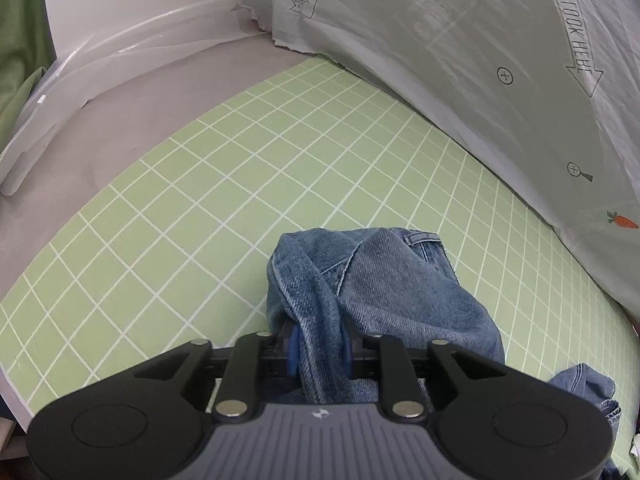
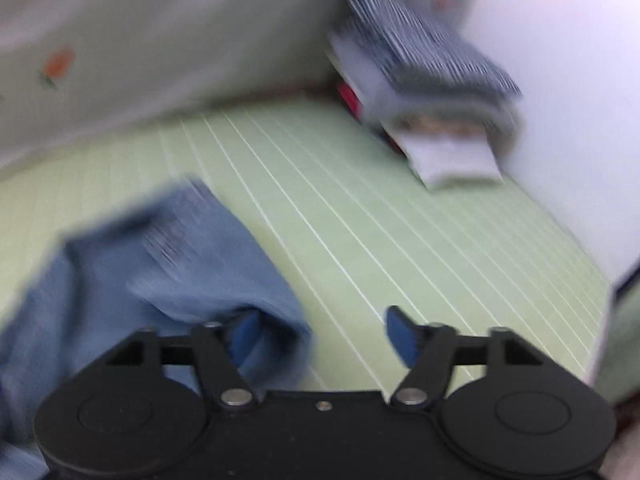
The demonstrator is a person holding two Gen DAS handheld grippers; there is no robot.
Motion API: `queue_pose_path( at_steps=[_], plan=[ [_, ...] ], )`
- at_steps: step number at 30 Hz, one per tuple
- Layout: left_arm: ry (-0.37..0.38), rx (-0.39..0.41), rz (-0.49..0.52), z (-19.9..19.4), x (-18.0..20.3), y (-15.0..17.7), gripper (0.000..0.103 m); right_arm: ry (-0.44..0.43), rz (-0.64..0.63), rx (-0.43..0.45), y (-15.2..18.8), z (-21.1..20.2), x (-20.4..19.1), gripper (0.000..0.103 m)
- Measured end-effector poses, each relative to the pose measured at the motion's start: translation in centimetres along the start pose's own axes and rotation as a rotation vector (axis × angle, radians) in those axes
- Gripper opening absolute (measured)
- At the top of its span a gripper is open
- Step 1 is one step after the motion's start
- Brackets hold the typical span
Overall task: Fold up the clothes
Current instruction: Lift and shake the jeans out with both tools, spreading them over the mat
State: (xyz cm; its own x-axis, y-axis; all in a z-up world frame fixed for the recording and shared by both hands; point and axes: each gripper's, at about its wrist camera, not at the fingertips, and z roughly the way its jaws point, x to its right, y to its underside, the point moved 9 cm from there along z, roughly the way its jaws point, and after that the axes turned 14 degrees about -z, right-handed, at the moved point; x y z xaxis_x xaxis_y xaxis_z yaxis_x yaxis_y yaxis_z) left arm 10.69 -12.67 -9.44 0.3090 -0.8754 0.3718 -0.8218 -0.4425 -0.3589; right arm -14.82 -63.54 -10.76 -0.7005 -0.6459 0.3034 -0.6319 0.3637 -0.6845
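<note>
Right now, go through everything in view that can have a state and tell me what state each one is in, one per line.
Left gripper: shut on the jeans.
Right gripper: open, nothing between its fingers.
Jeans: bunched up, not yet folded, lifted at the pinched part.
Pile of folded clothes: stacked at the mat's far corner, blurred.
Grid mat: lying flat.
Carrot-print sheet: hanging behind the mat, wrinkled.

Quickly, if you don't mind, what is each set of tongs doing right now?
Left tongs: closed on the jeans.
Right tongs: open, holding nothing; the jeans lie against the left finger.
</note>
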Motion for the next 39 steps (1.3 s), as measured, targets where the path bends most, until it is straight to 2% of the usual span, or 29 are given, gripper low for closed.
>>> queue_pose_path(
  at_steps=[2,4,7,9,11,13,14,15,16,19,23,25,27,28,29,30,31,32,33,34,35,36,39],
  plan=[
    [0.009,-0.006,-0.019,0.2,-0.1,-0.2,0.028,-0.083,0.009,0.065,-2.0,-0.3,-2.1,0.095],
    [0.018,-0.011,-0.039,0.4,-0.2,-0.3,0.029,-0.208,-0.008,0.084,-3.6,0.0,-5.1,0.095],
    [0.032,-0.019,-0.068,0.7,-0.4,-0.6,0.029,-0.414,-0.039,0.026,-3.9,1.2,-10.0,0.095],
    [0.042,-0.025,-0.087,0.9,-0.5,-0.8,0.026,-0.468,-0.081,-0.045,-3.2,2.6,-12.8,0.095],
    [0.061,-0.019,-0.096,1.1,-0.4,-1.0,0.015,-0.481,-0.121,-0.11,-2.2,3.9,-14.7,0.093],
    [0.069,-0.008,-0.1,1.0,-0.3,-1.2,0.01,-0.476,-0.159,-0.169,-1.4,4.8,-15.8,0.078],
    [0.07,-0.002,-0.105,0.9,-0.3,-1.4,0.009,-0.485,-0.167,-0.191,-1.1,5.0,-16.1,0.06],
    [0.072,0.004,-0.109,0.8,-0.3,-1.5,0.009,-0.498,-0.181,-0.182,-1.1,4.8,-16.0,0.027],
    [0.078,0.009,-0.111,0.5,-0.2,-1.9,0.009,-0.511,-0.195,-0.17,-1.2,4.4,-15.9,0.002],
    [0.093,0.038,-0.096,-0.9,1.1,-3.3,0.008,-0.517,-0.205,-0.091,-2.9,2.5,-14.4,0.001],
    [0.151,0.095,0.01,-2.1,6.1,-6.3,0.008,-0.463,-0.167,0.078,-9.7,-0.2,-10.5,0.001],
    [0.209,0.129,0.076,-2.0,9.7,-7.9,0.009,-0.365,-0.117,0.155,-13.5,0.6,-7.9,0.001],
    [0.314,0.149,0.136,-1.5,14.7,-9.2,0.011,-0.262,-0.065,0.232,-17.3,1.4,-5.3,0.001],
    [0.366,0.13,0.155,-1.0,17.0,-9.3,0.019,-0.21,-0.039,0.269,-19.2,1.7,-3.9,0.001],
    [0.391,0.121,0.17,-0.5,18.4,-9.4,0.023,-0.158,-0.013,0.307,-21.0,2.0,-2.6,0.001],
    [0.365,0.129,0.176,0.0,18.1,-9.2,0.033,-0.073,0.016,0.305,-22.0,3.1,-1.3,0.006],
    [0.34,0.138,0.183,0.5,17.8,-9.0,0.048,-0.012,0.013,0.285,-22.4,4.2,-0.6,0.015],
    [0.314,0.146,0.189,1.0,17.5,-8.9,0.056,0.01,0.009,0.267,-22.1,4.7,-0.3,0.043],
    [0.288,0.154,0.196,1.5,17.2,-8.7,0.069,0.027,0.005,0.25,-21.7,5.2,0.0,0.07],
    [0.262,0.163,0.202,2.0,16.9,-8.6,0.07,0.045,0.001,0.232,-21.2,5.6,0.3,0.079],
    [0.236,0.171,0.208,2.5,16.7,-8.4,0.07,0.023,0.002,0.237,-20.0,5.5,-0.1,0.091],
    [0.198,0.168,0.198,3.1,15.7,-8.3,0.07,-0.014,-0.012,0.225,-18.7,5.6,-1.2,0.095],
    [0.039,0.09,0.086,5.4,9.5,-7.6,0.07,-0.094,-0.097,0.097,-13.2,6.5,-2.9,0.095]
  ],
)
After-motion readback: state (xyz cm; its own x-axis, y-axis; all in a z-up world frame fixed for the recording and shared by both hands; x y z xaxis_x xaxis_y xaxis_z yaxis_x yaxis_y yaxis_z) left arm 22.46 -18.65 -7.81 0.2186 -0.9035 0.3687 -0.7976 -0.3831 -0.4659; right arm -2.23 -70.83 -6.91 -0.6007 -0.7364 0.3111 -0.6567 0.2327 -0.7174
